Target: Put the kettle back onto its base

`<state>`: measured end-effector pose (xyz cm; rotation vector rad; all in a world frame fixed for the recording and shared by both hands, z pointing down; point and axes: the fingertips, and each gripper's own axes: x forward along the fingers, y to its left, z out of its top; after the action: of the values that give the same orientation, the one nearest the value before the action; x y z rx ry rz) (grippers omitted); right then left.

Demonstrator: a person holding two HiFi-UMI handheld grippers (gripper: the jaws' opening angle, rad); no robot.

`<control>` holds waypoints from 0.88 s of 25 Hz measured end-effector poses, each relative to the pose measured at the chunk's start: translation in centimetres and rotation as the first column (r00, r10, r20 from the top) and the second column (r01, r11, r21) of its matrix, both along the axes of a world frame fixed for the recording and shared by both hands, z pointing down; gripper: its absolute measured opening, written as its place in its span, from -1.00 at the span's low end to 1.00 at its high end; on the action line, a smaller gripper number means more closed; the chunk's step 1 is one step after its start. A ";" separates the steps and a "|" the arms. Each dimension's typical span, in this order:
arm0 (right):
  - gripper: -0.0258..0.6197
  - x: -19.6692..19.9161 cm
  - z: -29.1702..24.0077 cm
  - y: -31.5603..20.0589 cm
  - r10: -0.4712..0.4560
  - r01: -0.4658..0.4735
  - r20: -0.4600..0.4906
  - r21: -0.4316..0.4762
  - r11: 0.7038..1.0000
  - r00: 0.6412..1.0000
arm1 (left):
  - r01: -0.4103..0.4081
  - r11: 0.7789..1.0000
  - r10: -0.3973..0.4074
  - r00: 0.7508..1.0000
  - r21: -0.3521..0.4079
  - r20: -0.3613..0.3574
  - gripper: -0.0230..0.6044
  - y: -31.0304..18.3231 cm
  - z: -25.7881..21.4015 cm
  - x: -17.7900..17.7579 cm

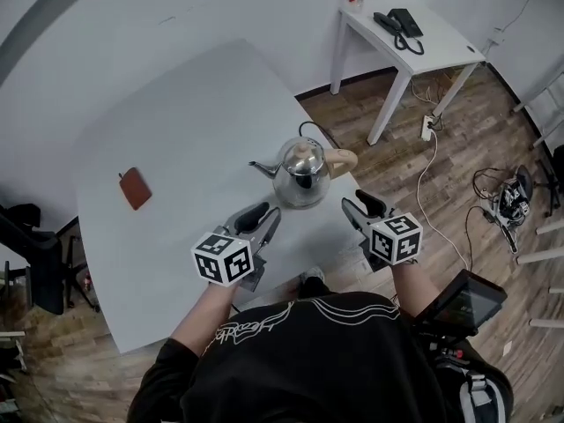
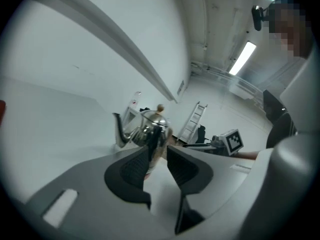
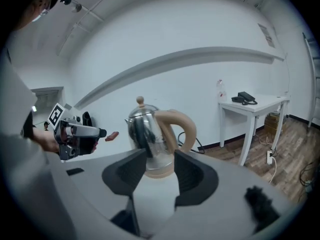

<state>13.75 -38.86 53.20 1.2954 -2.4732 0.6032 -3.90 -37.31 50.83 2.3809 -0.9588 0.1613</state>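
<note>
The setting is a white-walled room with a wood-plank floor. A large pale grey table [image 1: 176, 139] fills the centre-left of the head view.

The polished steel kettle with a curved beige handle [image 1: 301, 173] stands upright near the table's right edge, just right of frame centre, spout pointing left. In the right gripper view it sits on a round beige base [image 3: 159, 172]. A black cord runs off behind it.

The left gripper [image 1: 264, 213] is below and left of the kettle, near it but not touching. Its jaws stand apart with nothing between the pads.

The right gripper [image 1: 365, 203] is to the lower right of the kettle, beside the handle and clear of it. Its jaws are wide apart and hold nothing. In each gripper view the kettle appears beyond the gap.

A flat reddish-brown object [image 1: 135, 188] lies at the table's left. A white side table [image 1: 441, 47] at upper right carries a black telephone [image 1: 398, 23].
</note>
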 end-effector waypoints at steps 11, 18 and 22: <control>-0.87 -6.3 -9.7 15.4 -0.149 0.139 0.162 0.068 0.988 0.976 | -0.207 0.969 0.210 0.978 0.133 -0.010 -0.91 13.2 -8.0 1.1; -0.90 -9.6 -11.4 21.2 -0.209 0.216 0.273 0.006 0.976 0.939 | -0.234 0.963 0.240 0.971 0.131 -0.026 -0.91 17.8 -10.2 1.5; -0.90 -10.2 -10.0 23.0 -0.225 0.235 0.227 -0.014 0.972 0.947 | -0.273 0.951 0.278 0.961 0.143 -0.010 -0.91 19.7 -9.7 1.8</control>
<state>3.51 -15.82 43.19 0.9482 -2.7251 0.7724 -2.14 -17.59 41.11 2.6331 -0.6373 0.1673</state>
